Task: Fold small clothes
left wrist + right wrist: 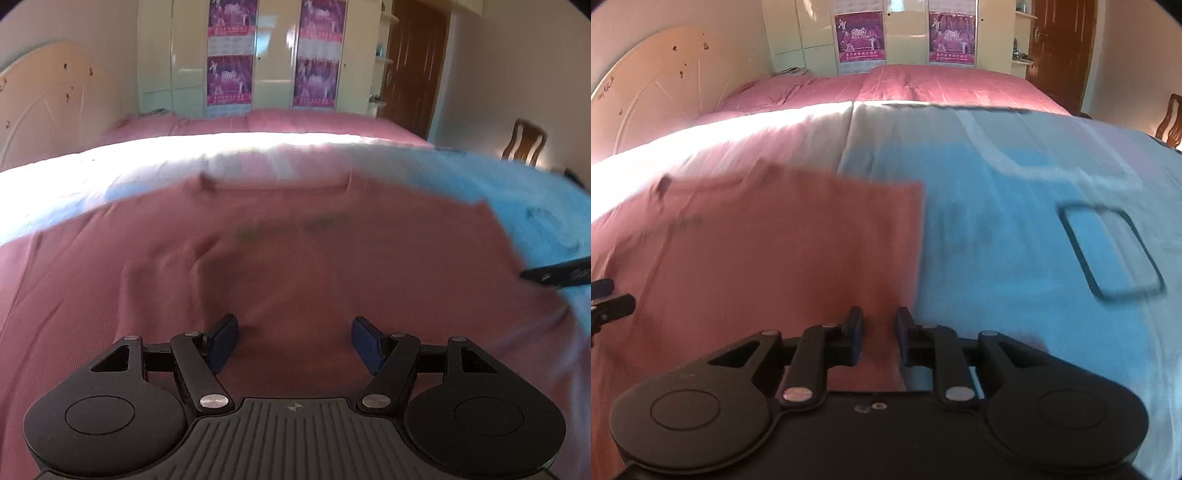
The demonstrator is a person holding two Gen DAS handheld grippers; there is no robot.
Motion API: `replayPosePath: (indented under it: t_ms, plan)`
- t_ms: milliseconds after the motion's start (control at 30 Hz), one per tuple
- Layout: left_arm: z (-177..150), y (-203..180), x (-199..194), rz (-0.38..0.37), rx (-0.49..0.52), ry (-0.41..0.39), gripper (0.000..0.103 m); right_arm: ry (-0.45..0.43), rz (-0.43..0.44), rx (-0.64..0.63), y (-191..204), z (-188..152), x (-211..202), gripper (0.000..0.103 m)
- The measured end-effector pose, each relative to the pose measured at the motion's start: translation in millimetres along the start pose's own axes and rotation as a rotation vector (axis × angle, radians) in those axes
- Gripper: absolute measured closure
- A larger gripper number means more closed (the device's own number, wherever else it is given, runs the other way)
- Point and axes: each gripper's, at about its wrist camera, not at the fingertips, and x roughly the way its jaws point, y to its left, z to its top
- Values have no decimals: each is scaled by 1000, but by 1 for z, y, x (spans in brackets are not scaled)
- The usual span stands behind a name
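The left gripper (293,332) is held spread above a pink shirt (295,266), nothing between its blue pads (225,341). The right gripper (879,325) is kept narrowly apart over the shirt's right edge; whether cloth is pinched cannot be told. The shirt is laid flat on a blue sheet (1015,258) covering a bed (923,86). A wardrobe (277,55) is seen beyond.
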Motion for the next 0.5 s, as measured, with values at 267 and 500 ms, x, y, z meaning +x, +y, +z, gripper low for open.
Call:
replayPosePath:
  t_ms: [267, 500]
  plan:
    - [-5, 5, -14, 2, 18, -3, 36, -73, 44, 49, 7, -19, -39, 83]
    - [-3, 8, -14, -10, 26, 16, 36, -52, -14, 97, -6, -35, -47, 80]
